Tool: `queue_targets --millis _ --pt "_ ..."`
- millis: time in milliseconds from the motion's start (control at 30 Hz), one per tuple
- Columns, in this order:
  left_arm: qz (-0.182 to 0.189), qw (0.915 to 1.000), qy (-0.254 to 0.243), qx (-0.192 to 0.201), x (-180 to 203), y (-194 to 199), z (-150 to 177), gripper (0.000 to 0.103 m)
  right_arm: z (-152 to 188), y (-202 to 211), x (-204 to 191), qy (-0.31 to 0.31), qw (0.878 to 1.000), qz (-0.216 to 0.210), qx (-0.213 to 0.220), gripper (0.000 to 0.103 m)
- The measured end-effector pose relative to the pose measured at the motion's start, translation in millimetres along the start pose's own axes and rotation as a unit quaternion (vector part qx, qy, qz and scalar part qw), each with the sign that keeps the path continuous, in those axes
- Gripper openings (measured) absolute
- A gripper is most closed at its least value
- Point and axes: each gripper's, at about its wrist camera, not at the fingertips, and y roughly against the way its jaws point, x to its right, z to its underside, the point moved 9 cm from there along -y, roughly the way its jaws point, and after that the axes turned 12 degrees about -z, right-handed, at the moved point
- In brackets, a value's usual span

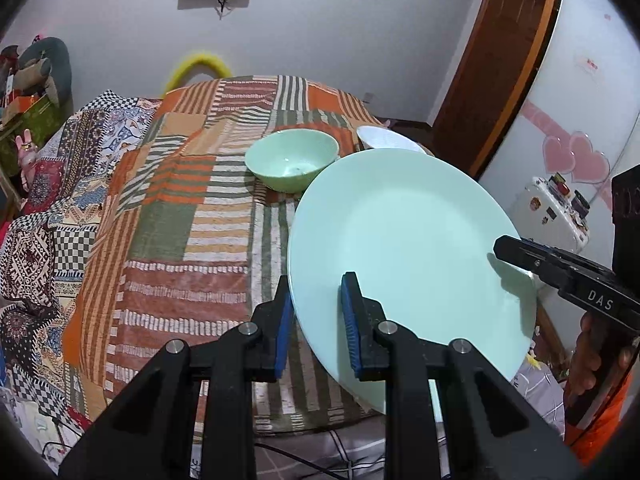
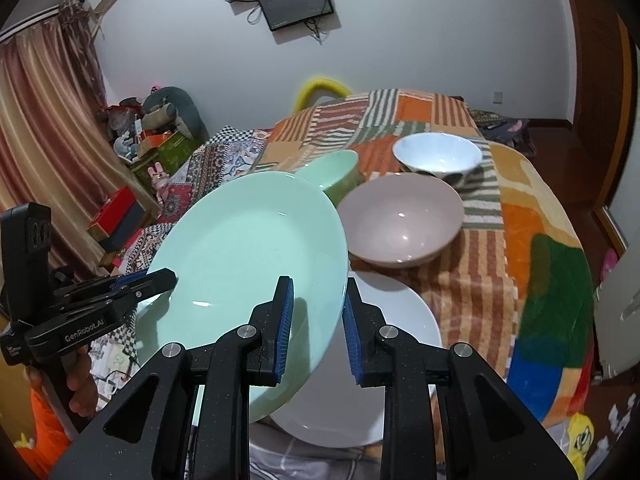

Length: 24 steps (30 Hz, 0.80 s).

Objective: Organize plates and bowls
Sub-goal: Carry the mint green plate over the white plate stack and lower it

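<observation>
A large mint-green plate is held tilted above the table between both grippers; it also shows in the right wrist view. My left gripper has its jaws astride the plate's left rim, with a gap still showing. My right gripper straddles the plate's right rim the same way. A white plate lies on the table under it. A green bowl, a pink bowl and a white bowl stand behind.
The table wears a striped patchwork cloth. A bed with a checked quilt lies to the left. A white fridge and a wooden door stand to the right. Boxes and toys pile by the curtain.
</observation>
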Motion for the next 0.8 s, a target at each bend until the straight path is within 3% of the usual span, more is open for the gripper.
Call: queue_targets --millis 467,800 --pt "0.016 0.9989 -0.010 -0.043 28.3 -29.9 20.5 0.023 23.3 8.4 28.6 -0.034 0.999 0.019 -0.011 0.023" --pt "0.007 0.9969 -0.022 -0.075 40.2 -53.7 36.9 0.023 44.5 0.6 48.2 -0.065 0.997 0.024 -0.037 0.023"
